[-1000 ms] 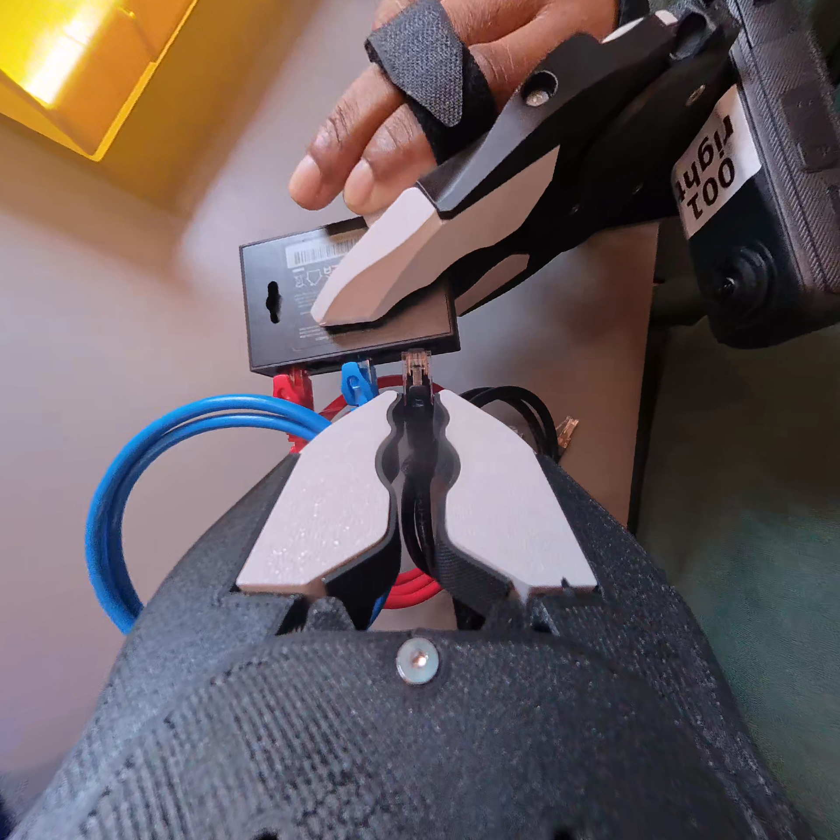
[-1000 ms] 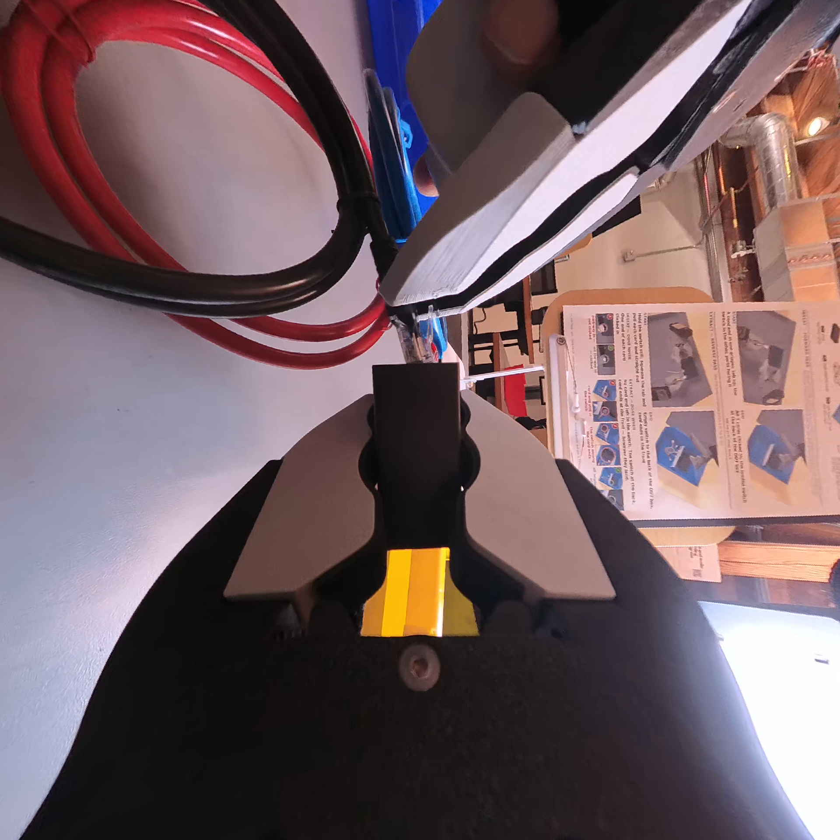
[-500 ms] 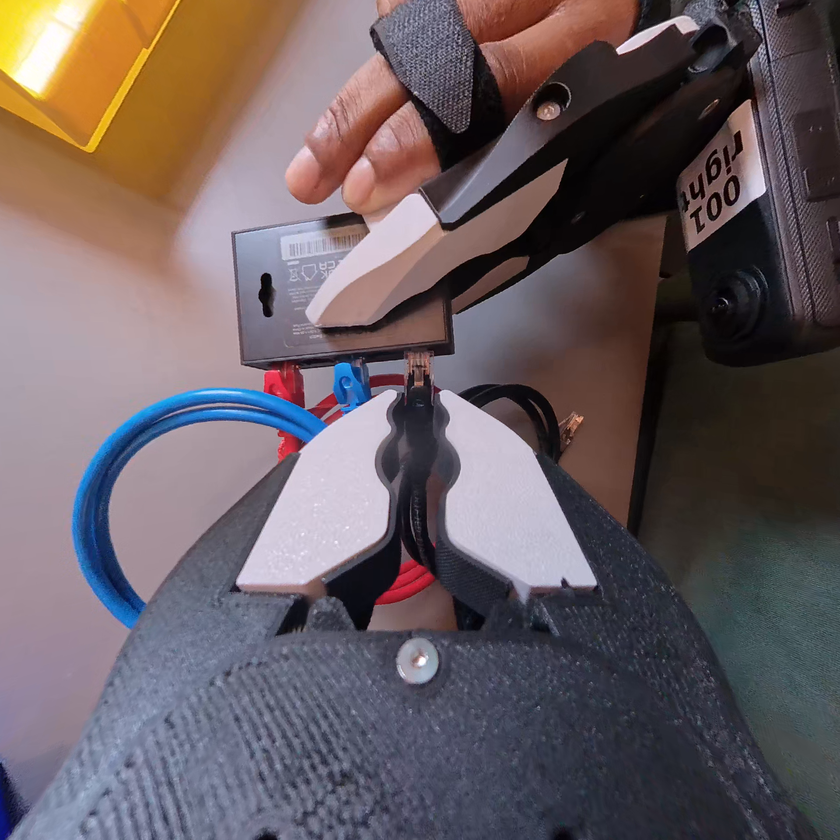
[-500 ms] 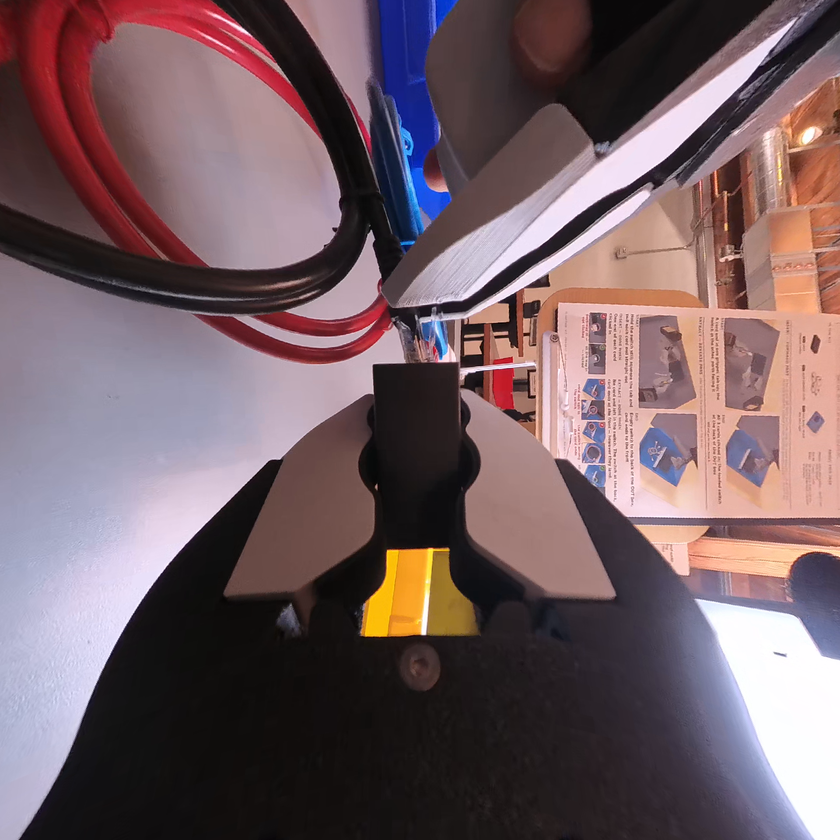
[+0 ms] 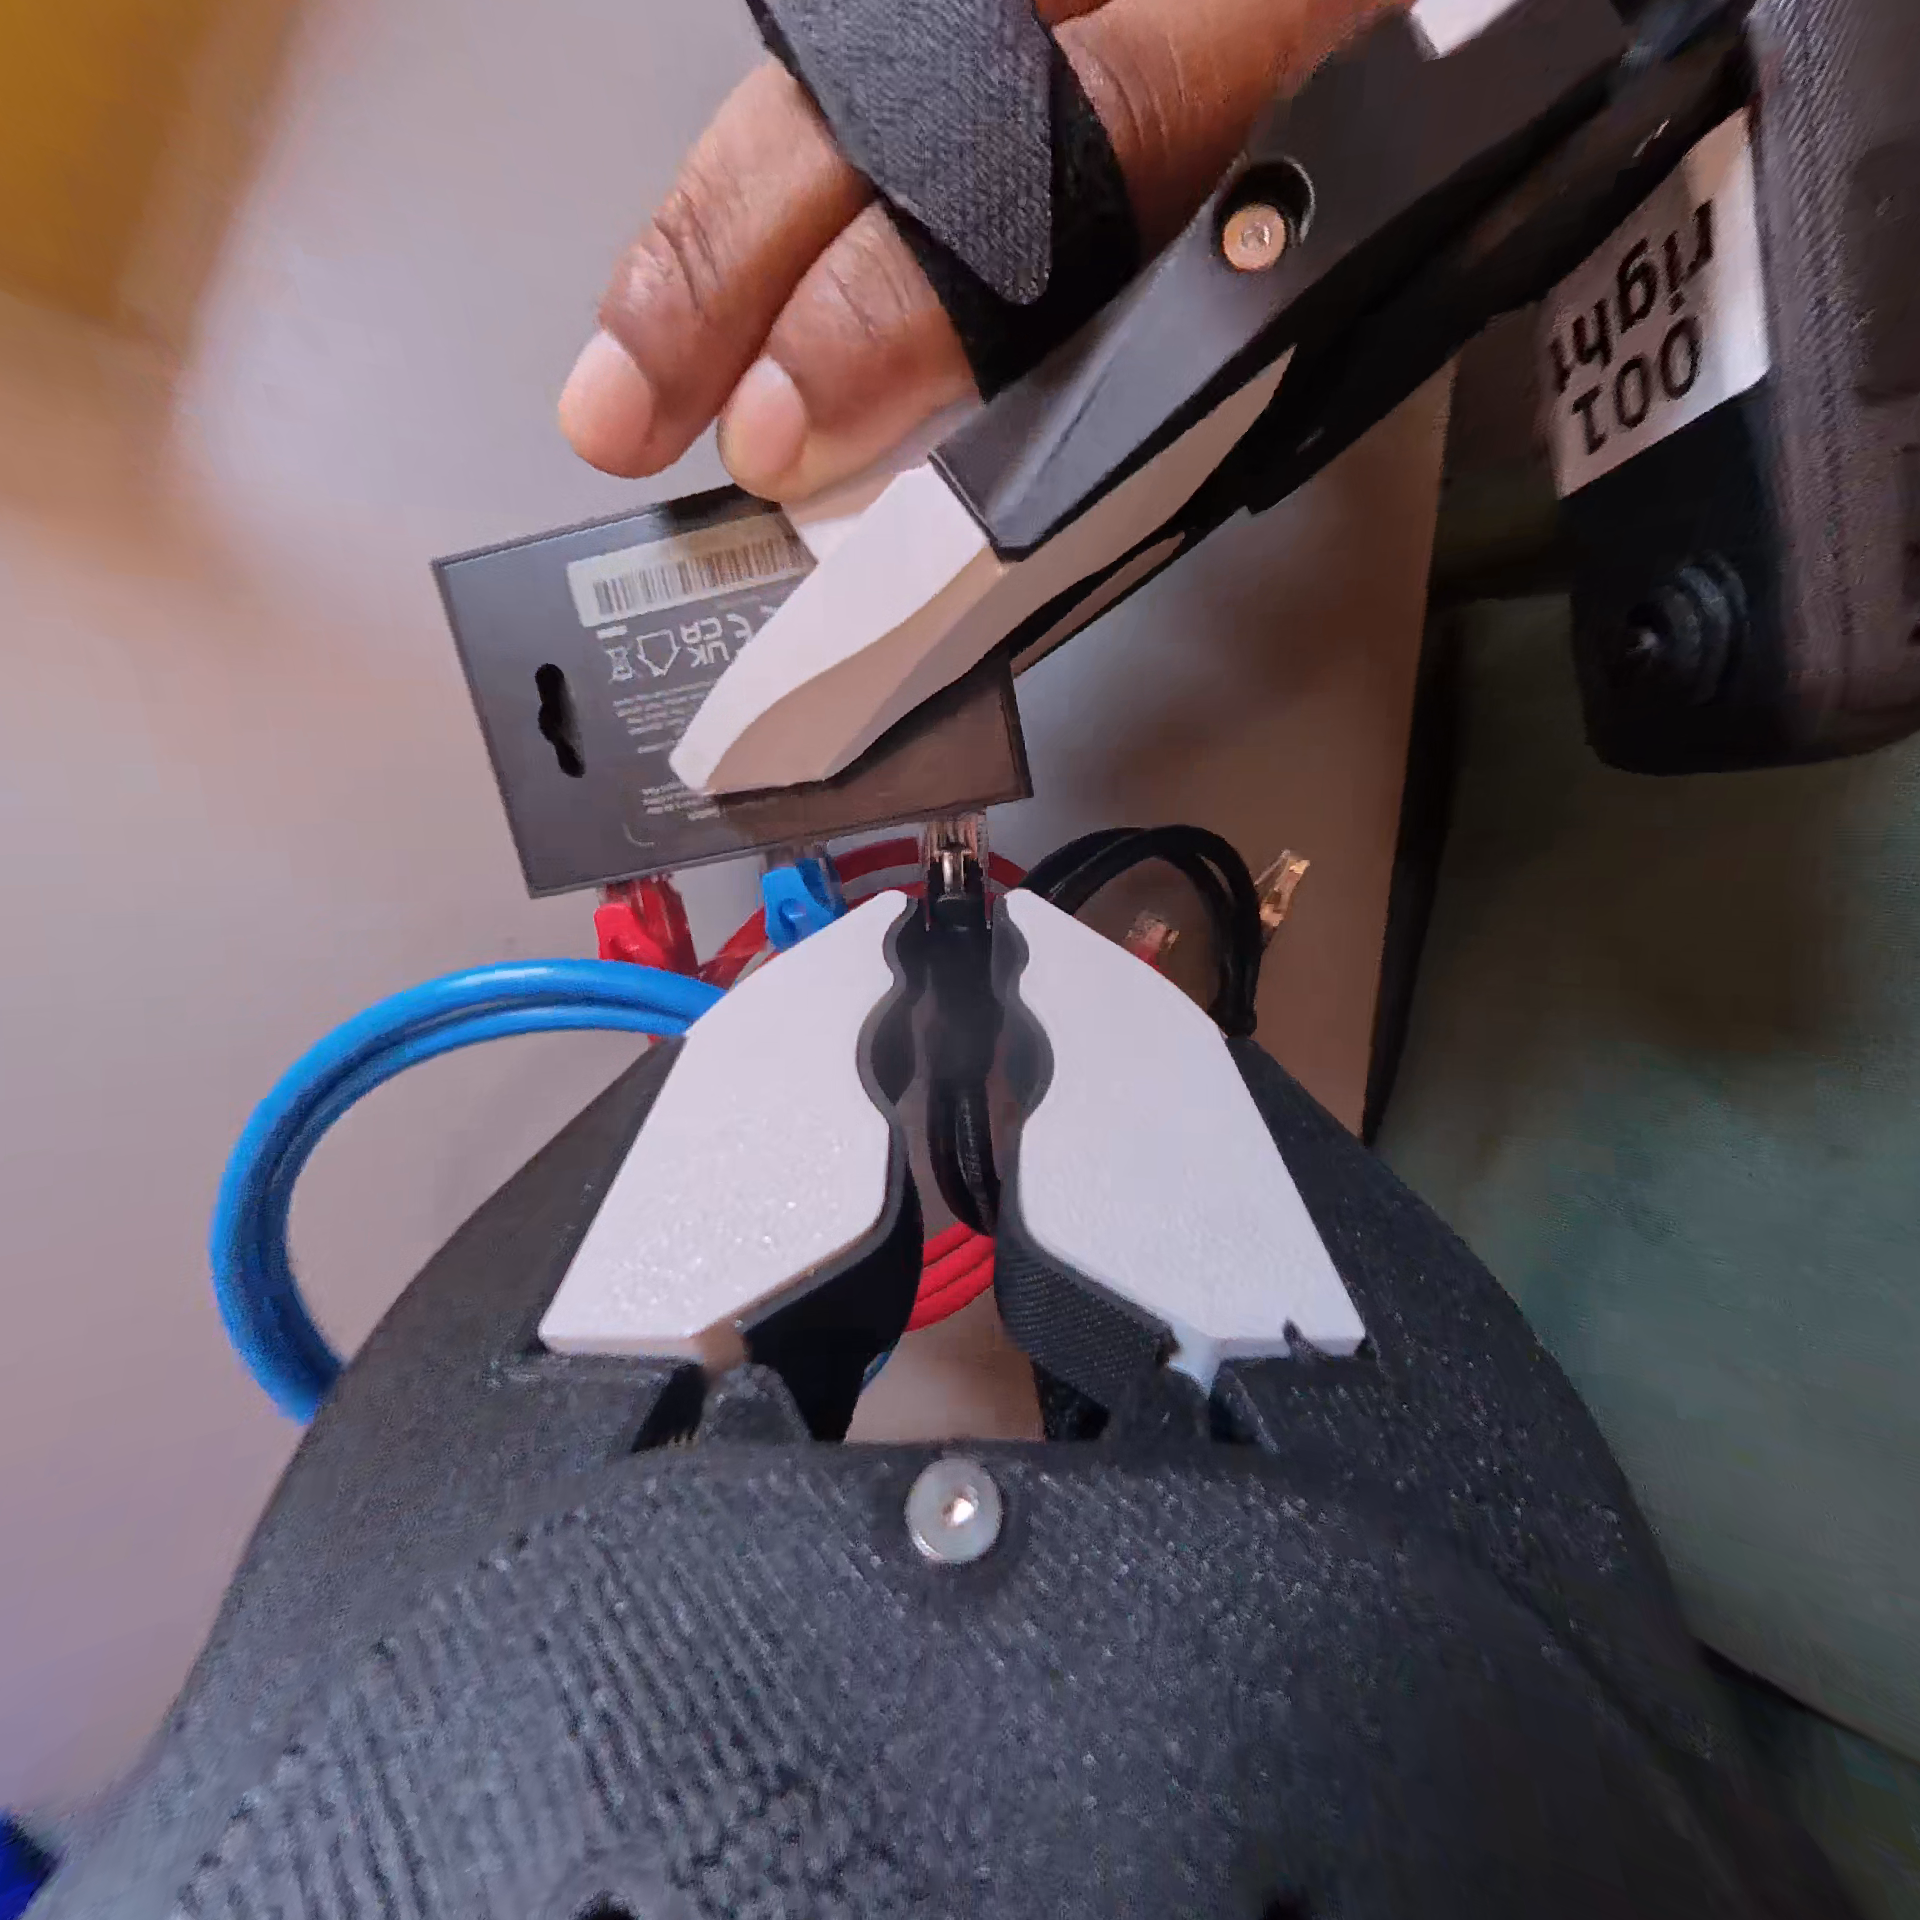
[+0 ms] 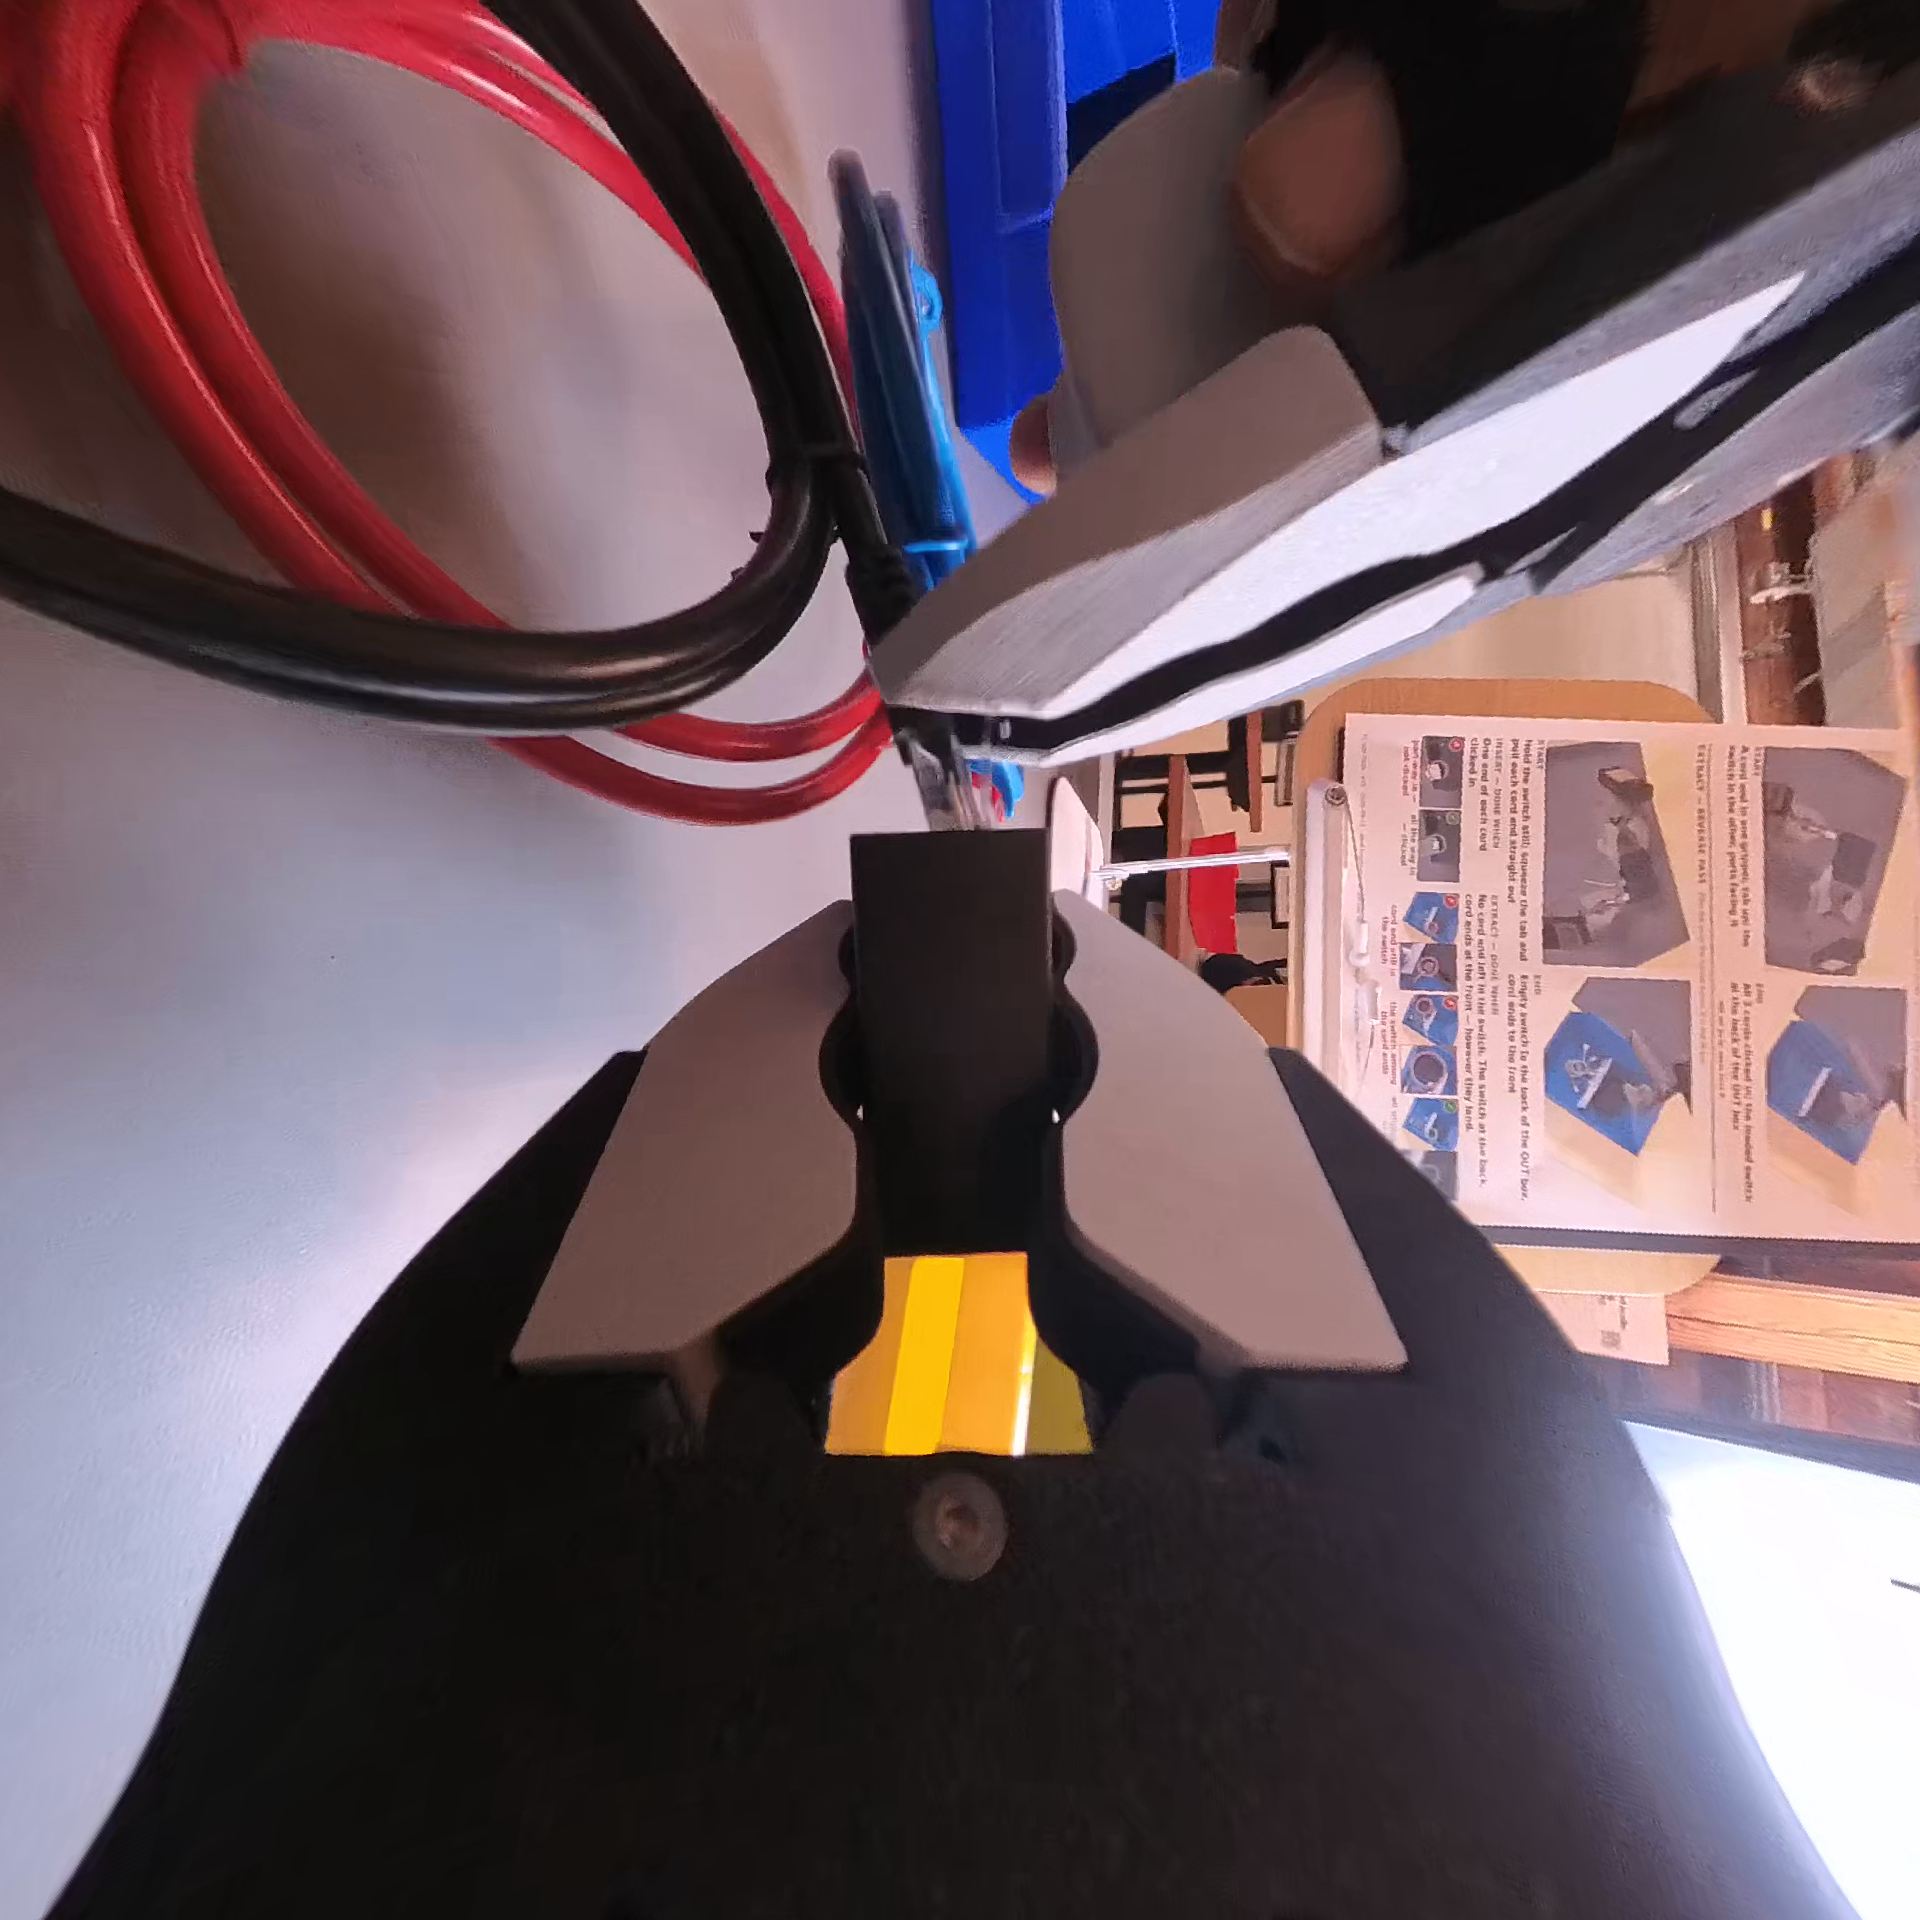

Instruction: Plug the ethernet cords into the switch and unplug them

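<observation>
In the left wrist view my left gripper (image 5: 954, 906) is shut on the black cord's plug (image 5: 954, 844). The plug's clear tip sits at the rightmost port of the black switch (image 5: 582, 707). A red plug (image 5: 639, 925) and a blue plug (image 5: 795, 899) sit in the ports to its left. The right gripper's upper finger (image 5: 862, 644) presses on the tilted switch, with a person's hand behind it. In the right wrist view my right gripper (image 6: 948, 920) is shut on the switch (image 6: 948, 1039), seen edge-on. The left gripper's finger (image 6: 1143, 603) is just above it.
Blue (image 5: 312, 1122), red (image 6: 156, 312) and black (image 6: 416, 655) cord loops lie on the pale table. Loose plug ends (image 5: 1283, 873) lie near the table's right edge (image 5: 1403, 831), with green floor beyond. A blue bin (image 6: 997, 208) and an instruction sheet (image 6: 1558, 987) stand behind. There is about 5 cm between the tips of the two grippers.
The switch has tilted a little more, its right end higher, and both views have shifted slightly. The black plug stays at the rightmost port; both grips are unchanged.
</observation>
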Tool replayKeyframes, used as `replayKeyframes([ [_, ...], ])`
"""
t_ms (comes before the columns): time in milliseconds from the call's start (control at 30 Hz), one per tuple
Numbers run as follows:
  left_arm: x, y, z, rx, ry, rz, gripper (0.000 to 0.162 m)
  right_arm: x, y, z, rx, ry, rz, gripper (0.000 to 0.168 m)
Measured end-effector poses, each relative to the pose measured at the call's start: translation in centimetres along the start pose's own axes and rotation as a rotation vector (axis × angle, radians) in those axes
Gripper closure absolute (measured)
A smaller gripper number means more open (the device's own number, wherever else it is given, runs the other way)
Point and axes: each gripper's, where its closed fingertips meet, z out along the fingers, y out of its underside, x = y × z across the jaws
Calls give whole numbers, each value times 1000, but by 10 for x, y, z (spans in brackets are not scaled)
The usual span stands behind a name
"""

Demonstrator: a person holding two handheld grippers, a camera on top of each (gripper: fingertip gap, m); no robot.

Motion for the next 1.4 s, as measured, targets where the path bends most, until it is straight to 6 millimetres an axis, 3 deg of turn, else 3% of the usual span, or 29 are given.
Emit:
replayKeyframes([
  [33,1,-1,0,17,36,-22,150,0,0,0,-4,2,-19,139],
  [200,-1,1,5,7,40,-24,150,-8,-1,3,-27,-18,-77,140],
  [600,-8,-13,4,207,-17,11,151,-7,7,4,-29,3,-7,140],
  [667,-8,-15,-1,247,-62,45,144,-3,8,5,-28,8,14,139],
  [733,1,-25,-22,368,-68,69,137,6,10,2,-29,40,31,139],
  [867,0,-26,-95,663,-194,97,122,26,35,-6,-83,105,111,139],
  [967,-21,-1,-141,860,-325,40,124,45,56,-12,-125,163,206,138],
  [1033,-41,23,-154,964,-367,-53,124,58,66,-16,-142,203,263,139],
  [1100,-48,40,-149,1068,-234,-187,121,69,74,-20,-157,243,302,138],
  [1200,-54,44,-137,1308,84,-407,113,82,84,-20,-209,299,336,139],
  [1300,-55,29,-117,1389,338,-554,92,89,97,-12,-327,318,424,139],
  [1400,-52,2,-97,1331,277,-505,79,94,96,-3,-400,321,398,139],
])
